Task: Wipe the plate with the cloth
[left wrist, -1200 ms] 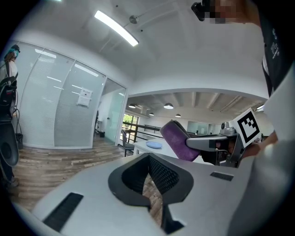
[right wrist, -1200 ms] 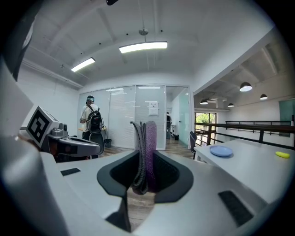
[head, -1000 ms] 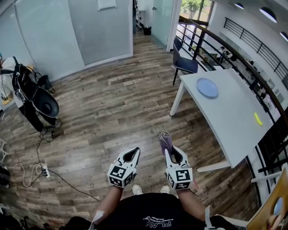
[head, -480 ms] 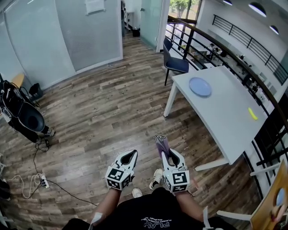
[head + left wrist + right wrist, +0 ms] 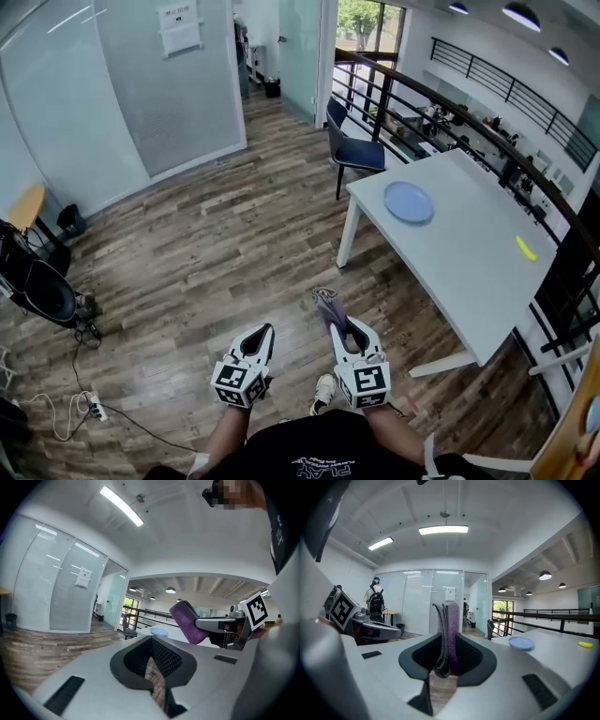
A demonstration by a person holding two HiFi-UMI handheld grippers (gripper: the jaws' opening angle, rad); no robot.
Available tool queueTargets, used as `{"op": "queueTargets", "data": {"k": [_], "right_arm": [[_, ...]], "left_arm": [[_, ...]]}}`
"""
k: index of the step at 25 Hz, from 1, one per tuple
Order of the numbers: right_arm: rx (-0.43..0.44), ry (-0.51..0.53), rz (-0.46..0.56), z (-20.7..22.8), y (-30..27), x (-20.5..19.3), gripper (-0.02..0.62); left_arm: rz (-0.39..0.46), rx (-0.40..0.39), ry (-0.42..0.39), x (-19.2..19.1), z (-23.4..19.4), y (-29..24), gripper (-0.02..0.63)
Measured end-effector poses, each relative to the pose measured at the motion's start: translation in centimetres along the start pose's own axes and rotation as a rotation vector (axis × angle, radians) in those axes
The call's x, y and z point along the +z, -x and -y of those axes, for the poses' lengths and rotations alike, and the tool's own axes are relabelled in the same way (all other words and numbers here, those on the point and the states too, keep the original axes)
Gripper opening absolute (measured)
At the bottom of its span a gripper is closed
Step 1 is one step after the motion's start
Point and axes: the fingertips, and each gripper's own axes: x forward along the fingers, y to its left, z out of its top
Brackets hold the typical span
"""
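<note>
1. At the far left of the head view, a black bag on a stand (image 5: 42, 286) sits on the wood floor (image 5: 187, 244), with a power strip (image 5: 91, 409) and its cable in front of it.
2. The left gripper (image 5: 262, 332) is held low in front of the person, above the floor. In the left gripper view its jaws are closed tip to tip, with nothing between them (image 5: 151, 640).
3. The right gripper (image 5: 340, 324) is held just beside the left one, level with it. Its jaws are clamped on the cloth (image 5: 328, 305), a purple folded piece that stands upright and projects past the tips (image 5: 449, 625).
4. A white table (image 5: 469, 272) stands to the right, well apart from both grippers. A dark blue chair (image 5: 354, 150) stands at its far end.
5. The plate (image 5: 409, 202), light blue and round, lies flat on the table near the far end, untouched by either gripper.
6. A small yellow object (image 5: 526, 248) lies on the table to the right of the plate, apart from it.
</note>
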Motion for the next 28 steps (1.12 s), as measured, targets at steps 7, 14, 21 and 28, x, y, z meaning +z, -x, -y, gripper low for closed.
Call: {"op": "queueTargets", "data": {"k": [7,14,21,28], "right_arm": [[-0.015,0.001,0.021,5.4,-4.4,1.5,0.095],[-0.028,-0.018,0.015,11.1,-7.7,2.0,0.095],[-0.039,-0.024,0.001,16.6,-8.5,1.0,0.095],[-0.051,-0.037,-0.009,19.9,-8.4,0.3,0.095]], "left_arm": [[0.022,-0.025,-0.023,3.4,-0.7,-7.0,0.014],[0.011,-0.050,-0.060,5.8,0.0,-14.1,0.014],[-0.032,-0.062,-0.068,5.2,2.3,-19.2,0.014],[-0.045,-0.082,-0.119,4.8,4.0,-22.0,0.014]]}}
